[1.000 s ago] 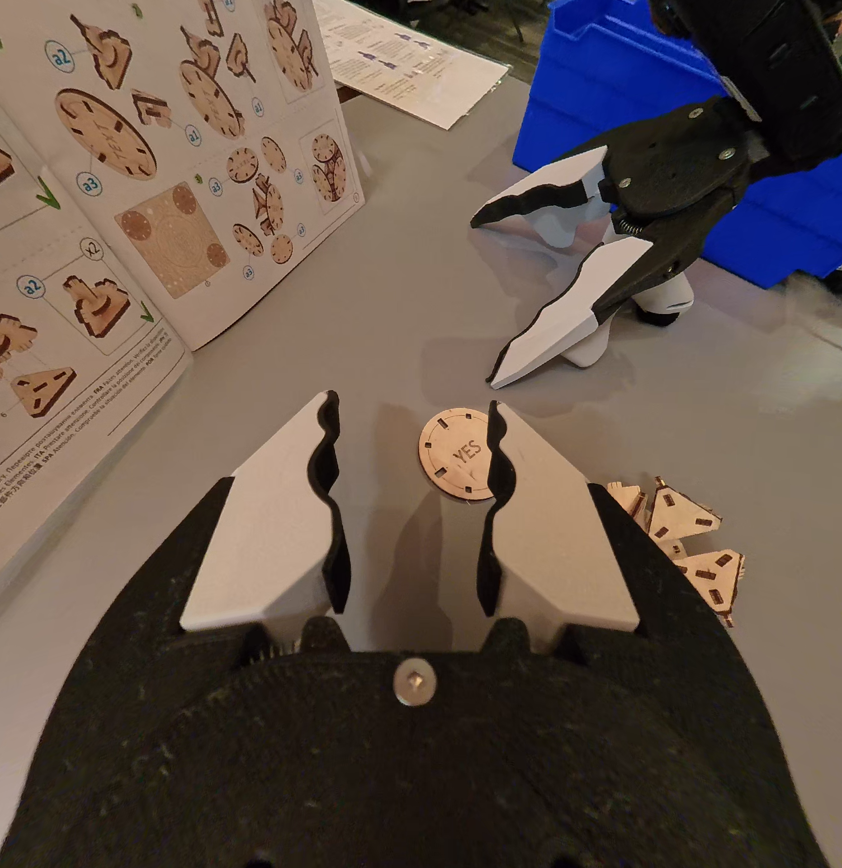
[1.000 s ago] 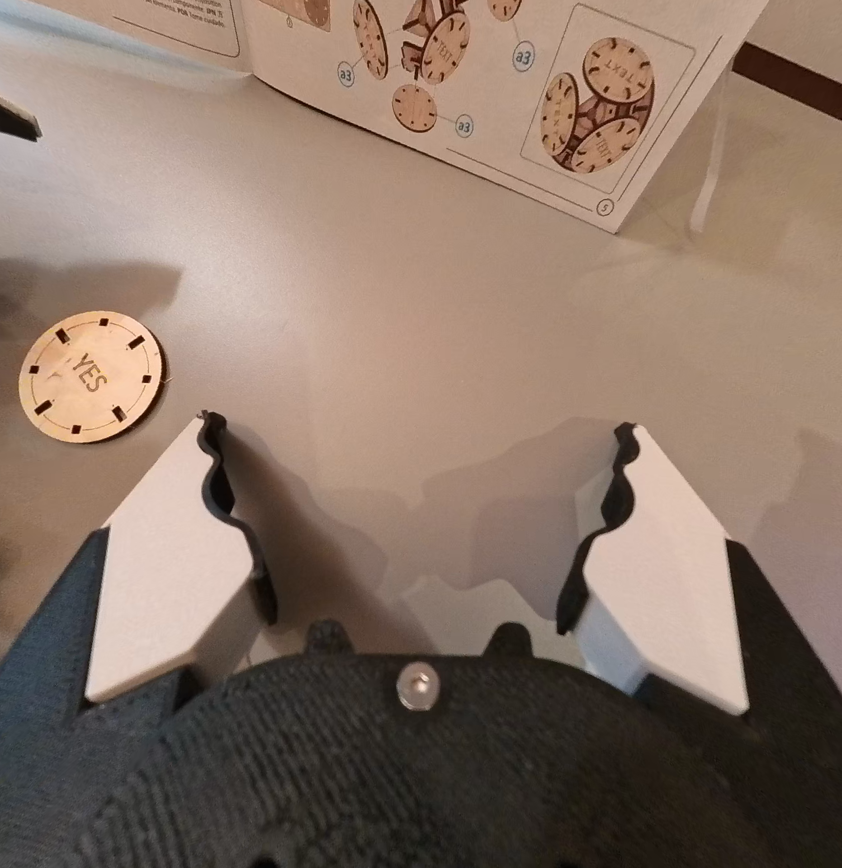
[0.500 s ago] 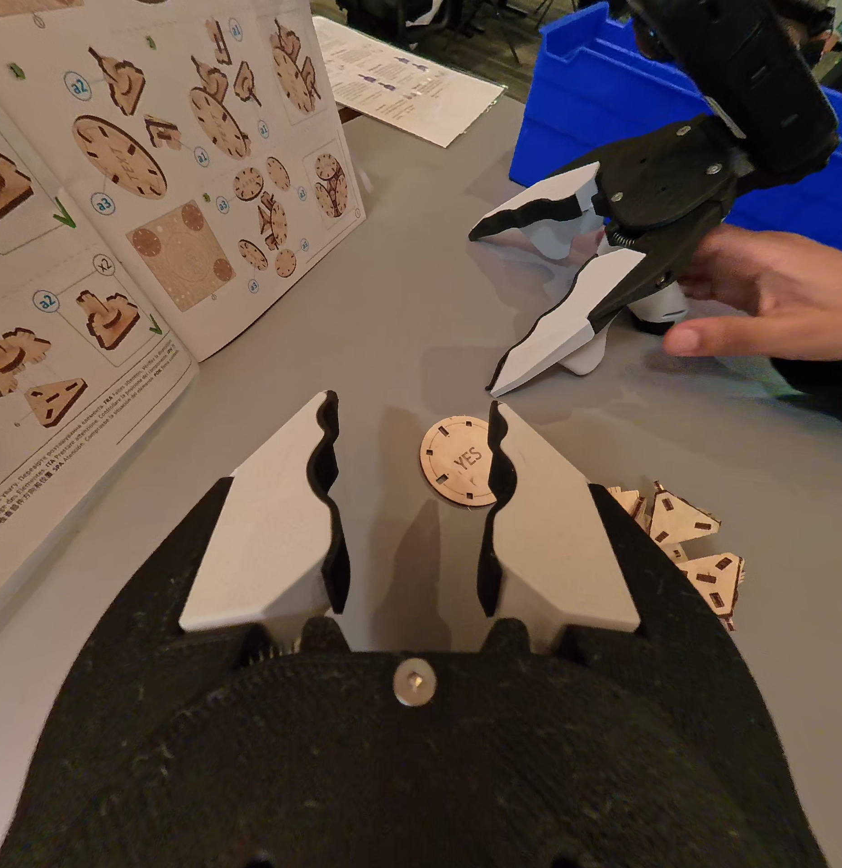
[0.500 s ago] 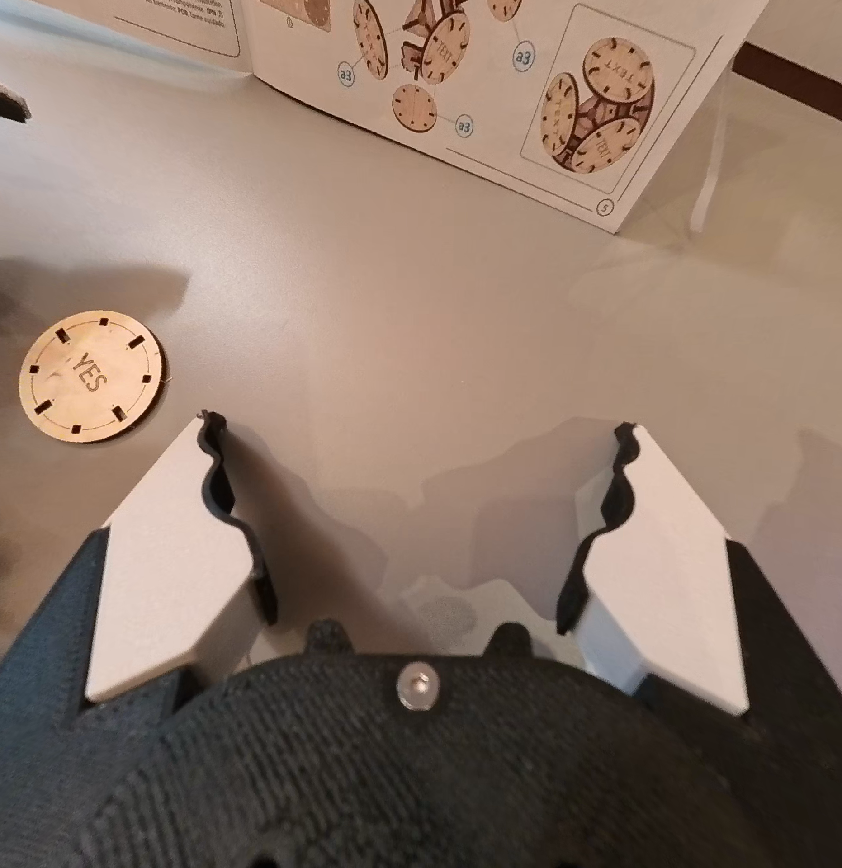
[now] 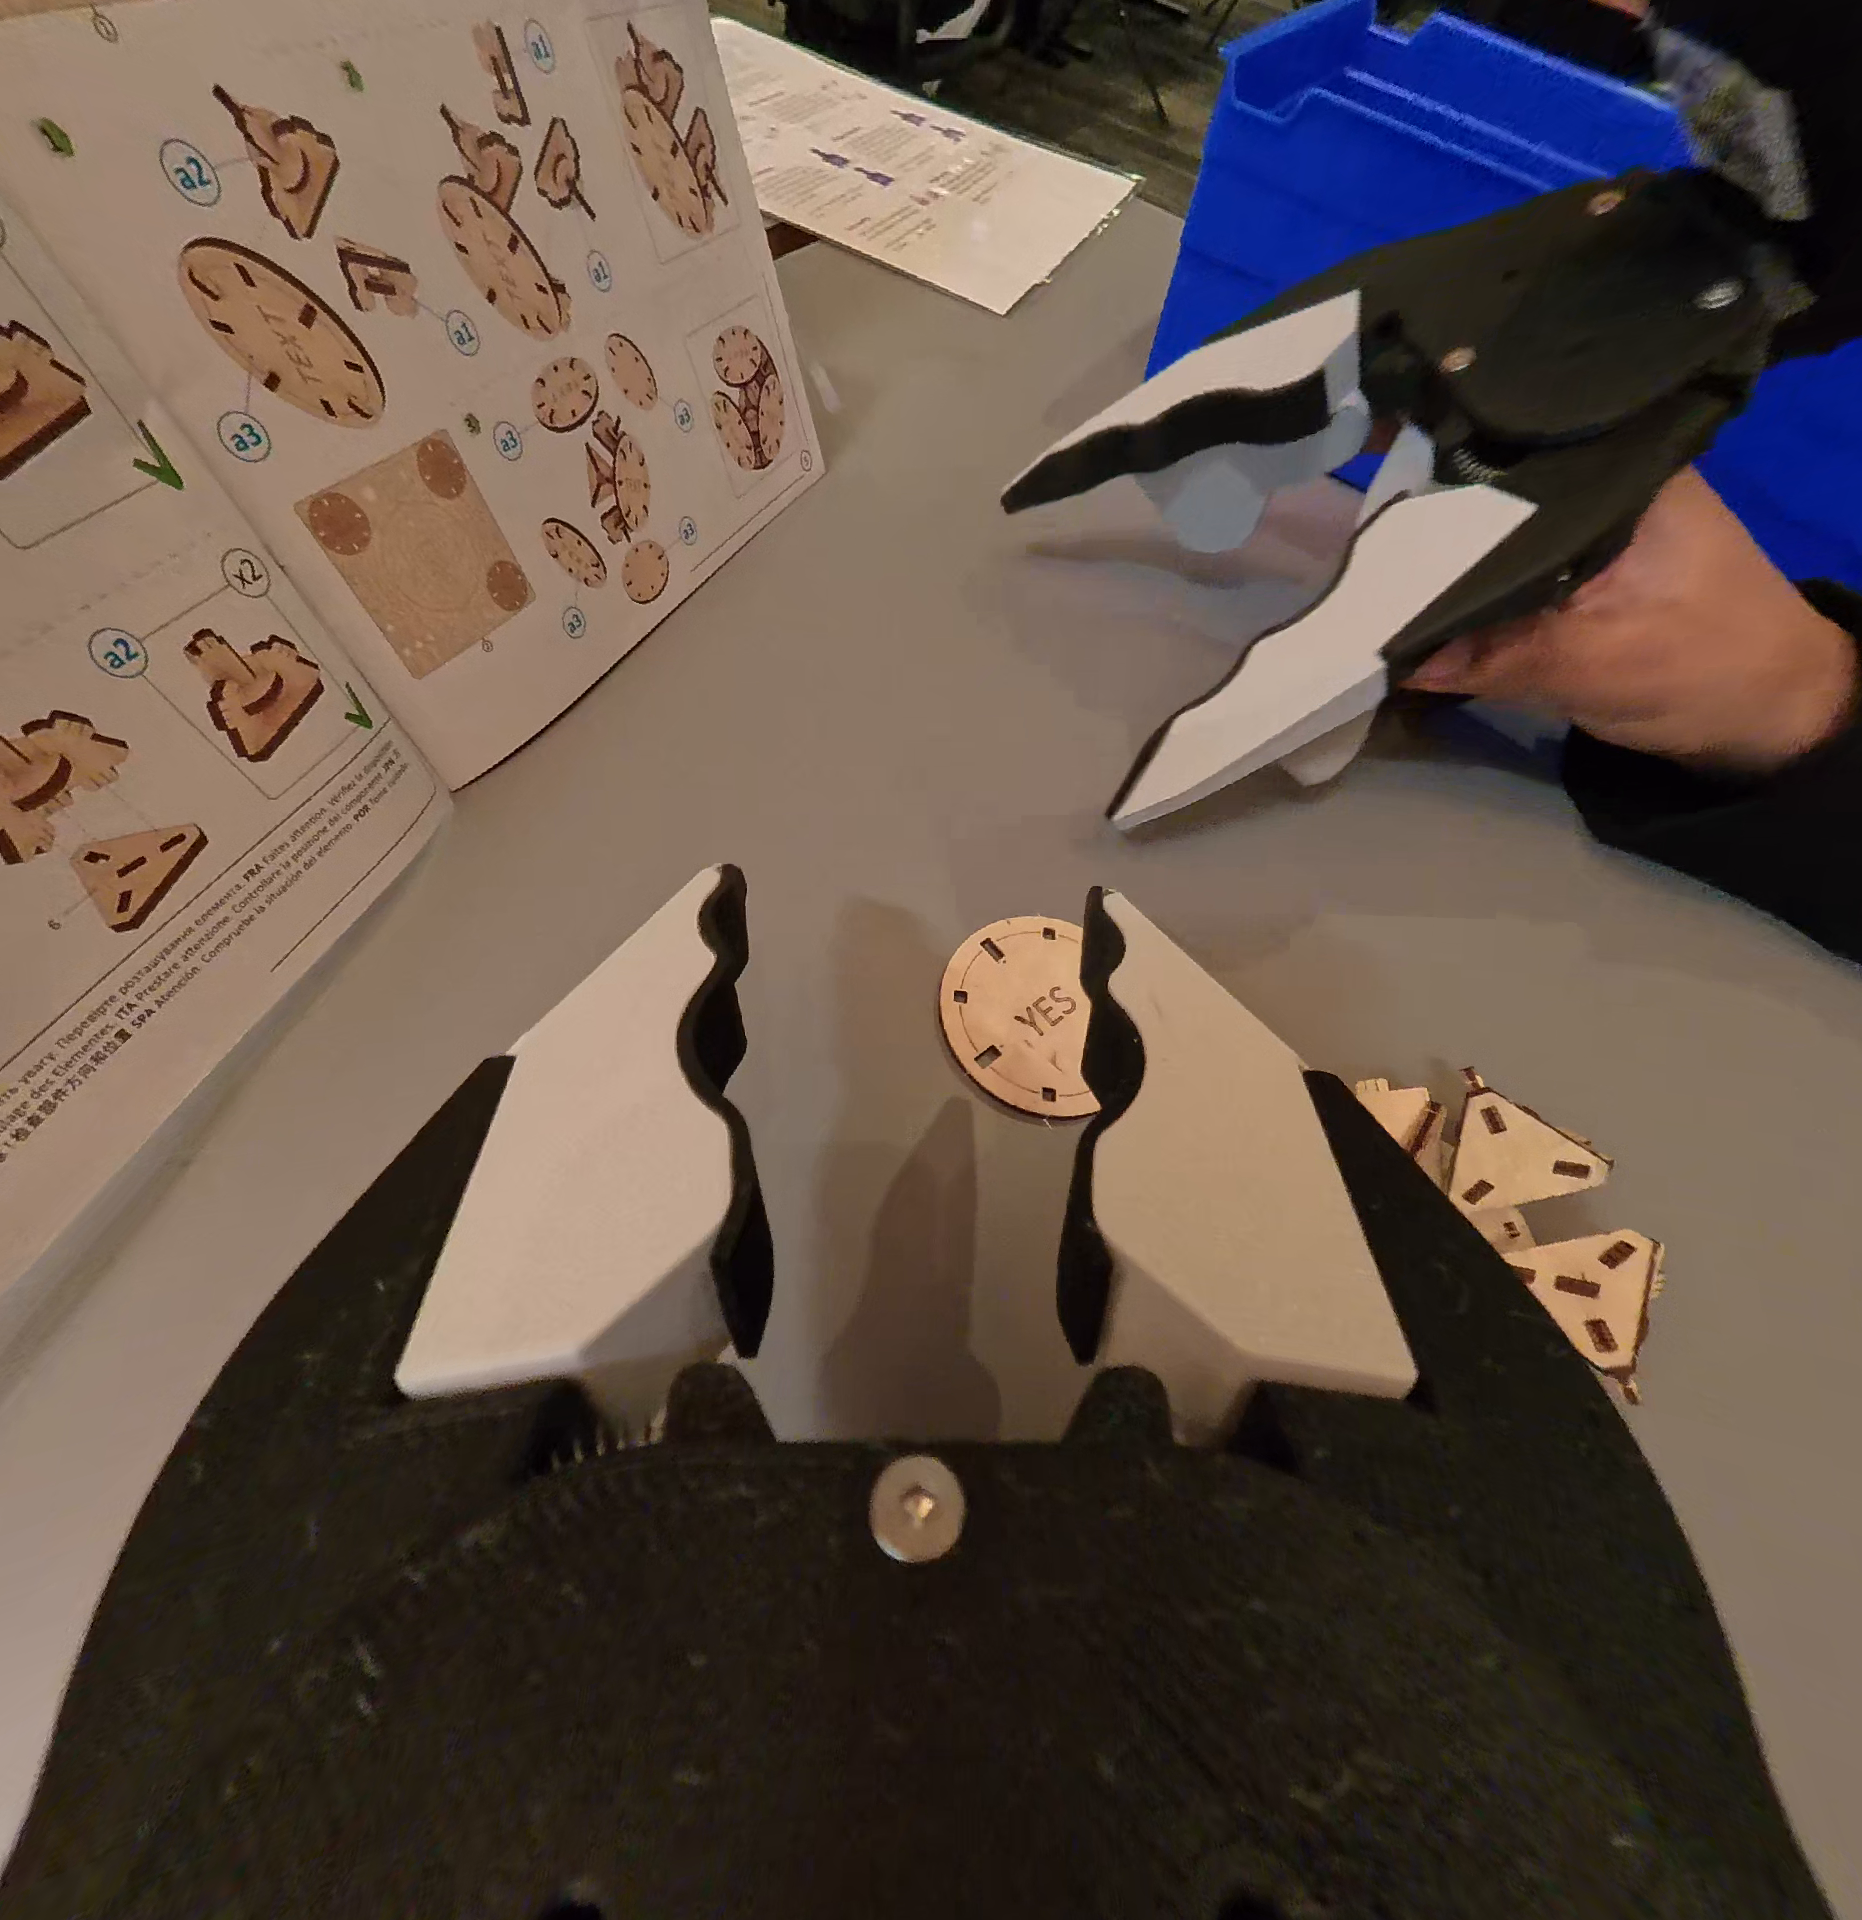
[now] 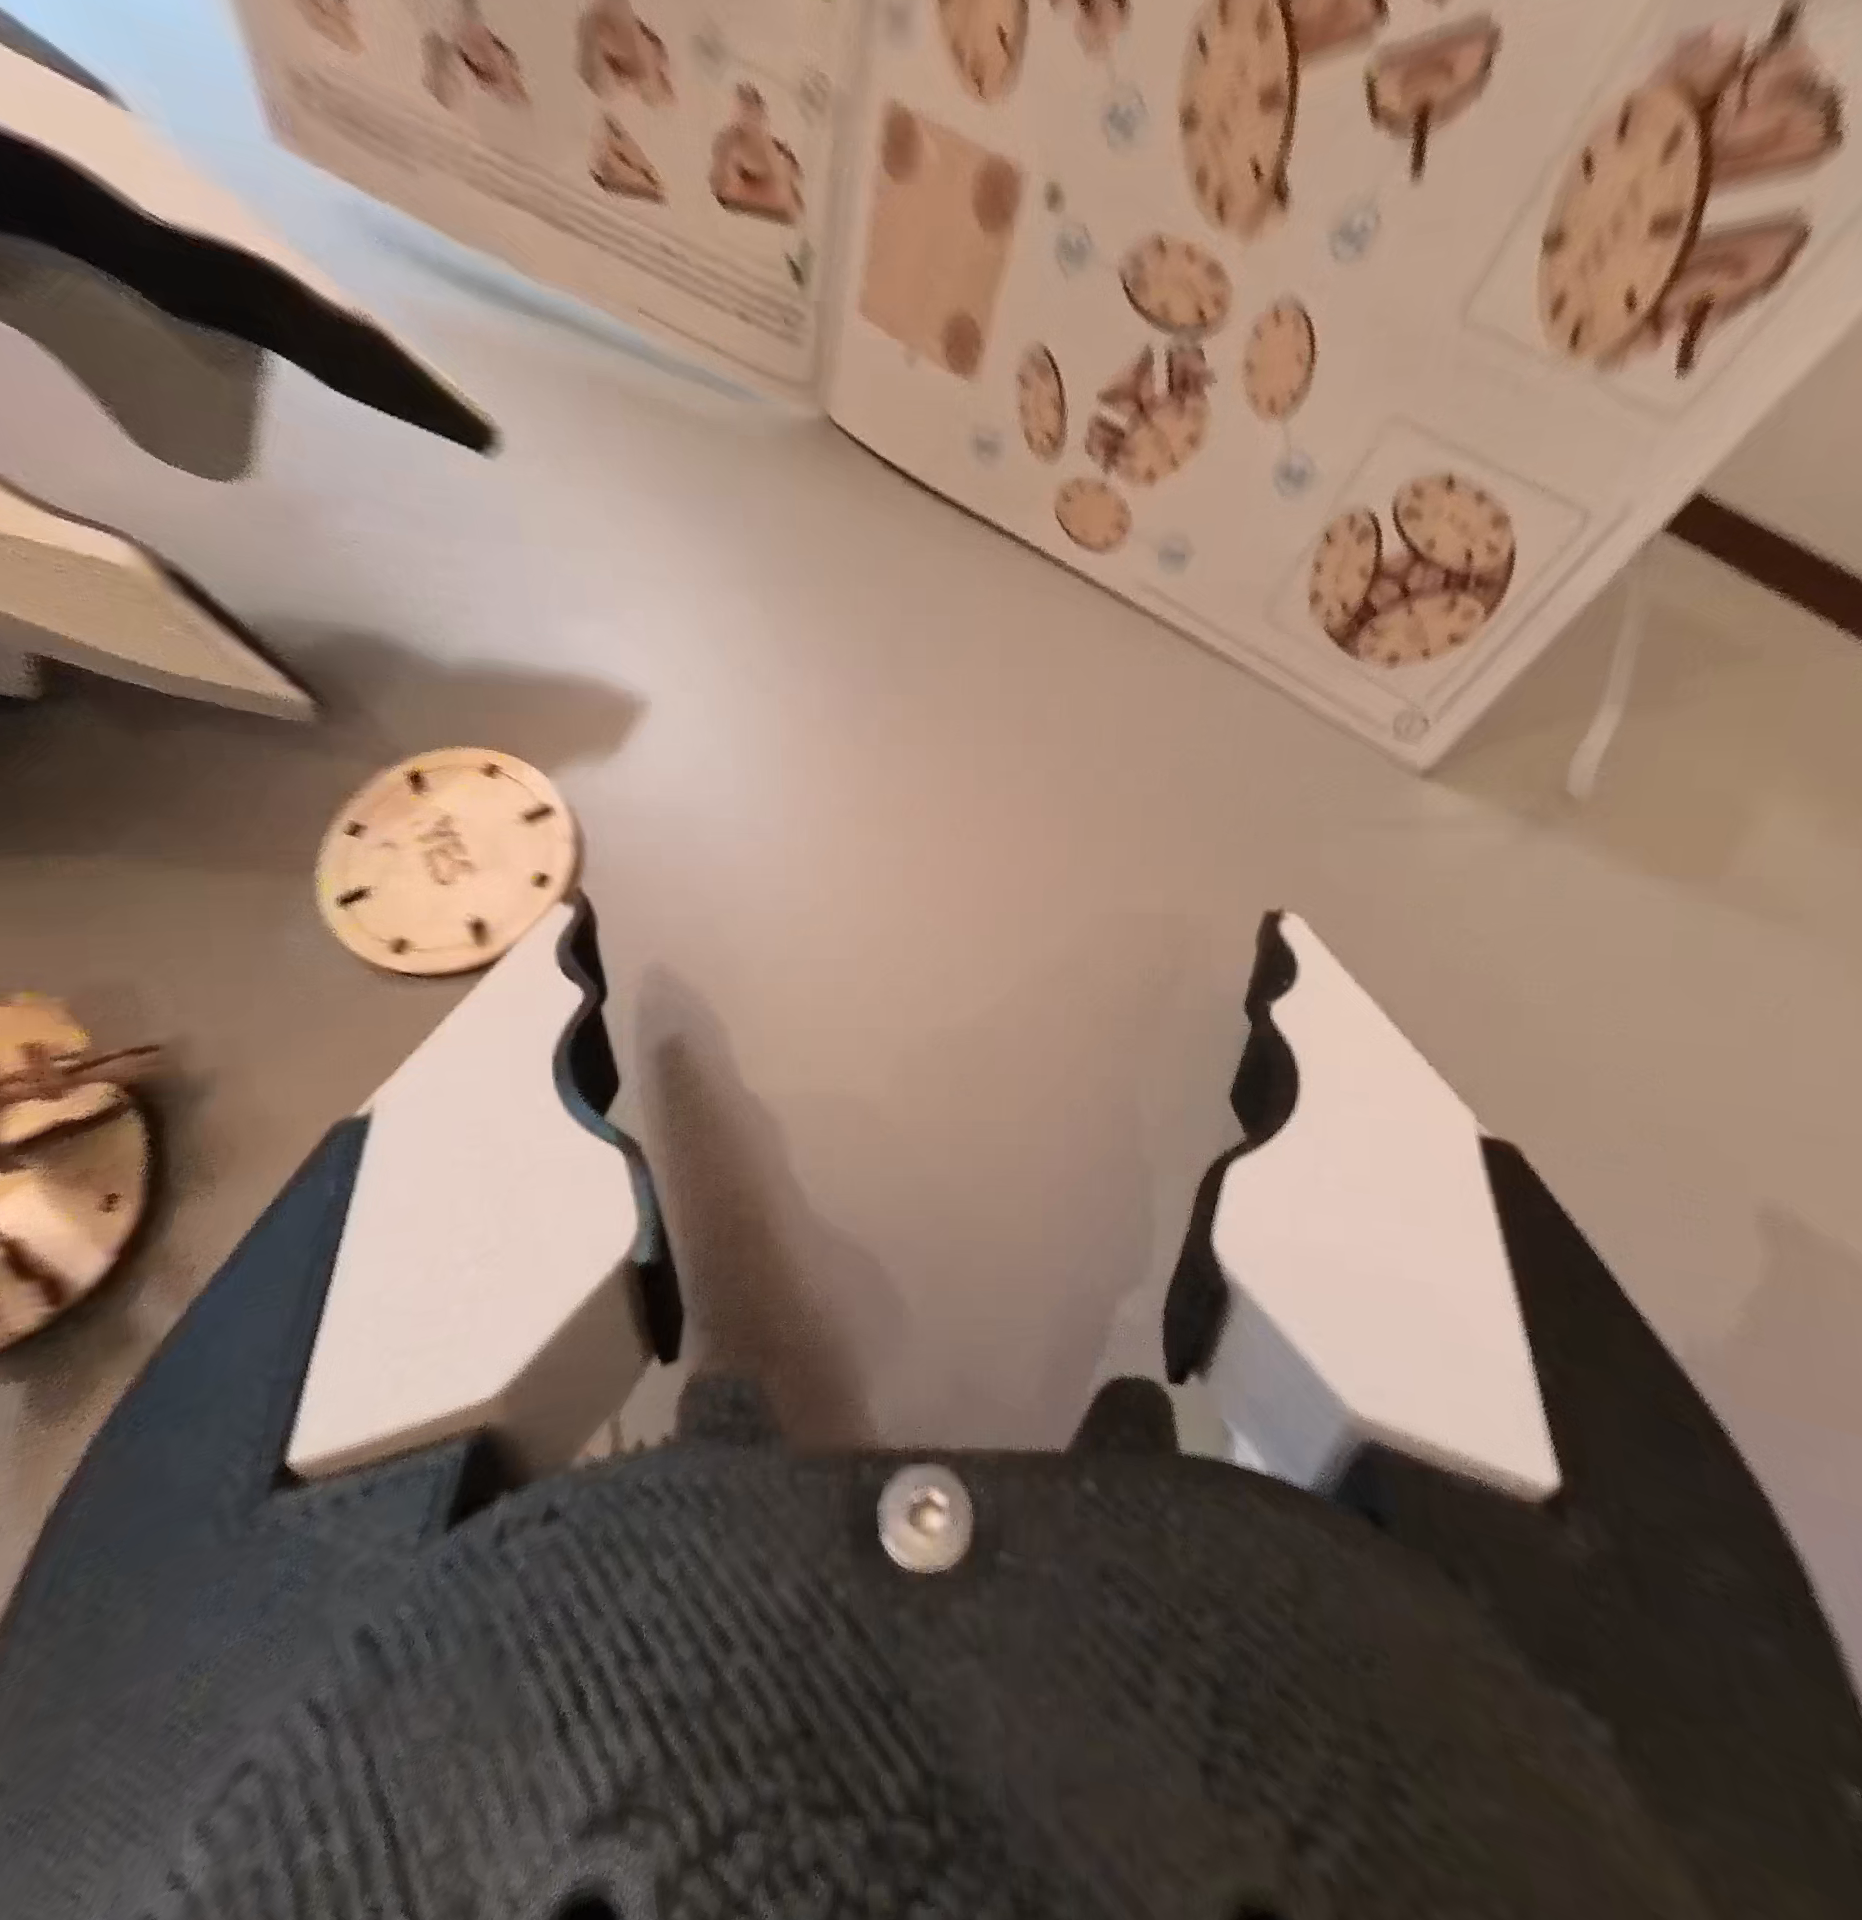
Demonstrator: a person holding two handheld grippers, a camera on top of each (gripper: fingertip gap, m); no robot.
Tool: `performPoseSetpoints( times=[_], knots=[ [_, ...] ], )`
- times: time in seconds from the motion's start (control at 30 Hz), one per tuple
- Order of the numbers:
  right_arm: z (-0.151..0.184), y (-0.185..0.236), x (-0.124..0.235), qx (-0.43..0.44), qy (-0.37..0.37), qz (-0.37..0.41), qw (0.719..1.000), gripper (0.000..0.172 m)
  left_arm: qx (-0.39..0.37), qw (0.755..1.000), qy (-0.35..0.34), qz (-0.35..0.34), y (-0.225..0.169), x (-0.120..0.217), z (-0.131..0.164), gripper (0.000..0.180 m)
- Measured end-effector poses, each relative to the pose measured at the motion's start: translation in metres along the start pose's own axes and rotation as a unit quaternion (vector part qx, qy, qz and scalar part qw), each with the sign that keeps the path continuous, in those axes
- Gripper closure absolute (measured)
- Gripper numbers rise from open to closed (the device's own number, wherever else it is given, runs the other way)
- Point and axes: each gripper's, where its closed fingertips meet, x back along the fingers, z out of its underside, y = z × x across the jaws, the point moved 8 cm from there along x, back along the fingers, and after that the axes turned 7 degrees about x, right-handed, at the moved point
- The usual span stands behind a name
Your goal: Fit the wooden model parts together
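A round wooden disc [image 5: 1015, 1013] with small slots lies flat on the grey table [image 5: 906, 675]. My left gripper [image 5: 916, 883] is open and empty just above the table; its right finger [image 5: 1218, 1143] covers the disc's right edge. In the right wrist view the disc [image 6: 449, 862] lies just beyond my right gripper's left fingertip [image 6: 491, 1091]. My right gripper [image 6: 927, 914] is open wide with only bare table between its fingers. It also shows in the left wrist view [image 5: 1062, 660], held by a hand [image 5: 1654, 665]. The left gripper [image 6: 397, 577] shows at the upper left of the right wrist view.
An open instruction booklet [image 5: 387, 416] stands at the left, also in the right wrist view [image 6: 1218, 312]. Triangular wooden pieces [image 5: 1519, 1195] lie right of my left gripper. A partly assembled wooden piece [image 6: 44, 1164] is at the left edge. A blue bin [image 5: 1426, 156] and a paper sheet [image 5: 906, 156] are at the back. The round wooden disc [image 5: 1015, 1013] is about 5 centimetres from both grippers' fingertips. My right wrist view [image 6: 452, 819] looks at it from another angle.
A hand came in and took hold of the right gripper, which moved and tilted; its jaws narrowed but stay open. Its view is now blurred. The left gripper barely moved.
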Motion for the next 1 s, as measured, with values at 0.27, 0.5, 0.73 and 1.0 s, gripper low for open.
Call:
performPoseSetpoints(
  times=[0.27, 0.5, 0.73, 1.0],
  knots=[
    [-0.008, 0.026, -0.001, 0.014, 0.001, -0.05, 0.999, 0.062, -0.007, 1.0, 0.001, -0.019, 0.0, 0.0, 0.0, 0.119],
    [-0.011, 0.025, 0.002, 0.015, -0.015, -0.045, 0.999, 0.063, -0.022, 0.999, 0.01, -0.022, -0.003, -0.002, 0.002, 0.122],
    [-0.012, 0.022, 0.003, 0.019, -0.04, -0.033, 0.998, 0.063, -0.035, 0.998, -0.022, -0.037, -0.003, 0.009, -0.003, 0.126],
    [-0.027, 0.017, 0.03, 0.044, -0.156, 0.004, 0.987, 0.089, -0.095, 0.992, -0.004, -0.079, -0.013, 0.007, -0.004, 0.131]
  ],
)
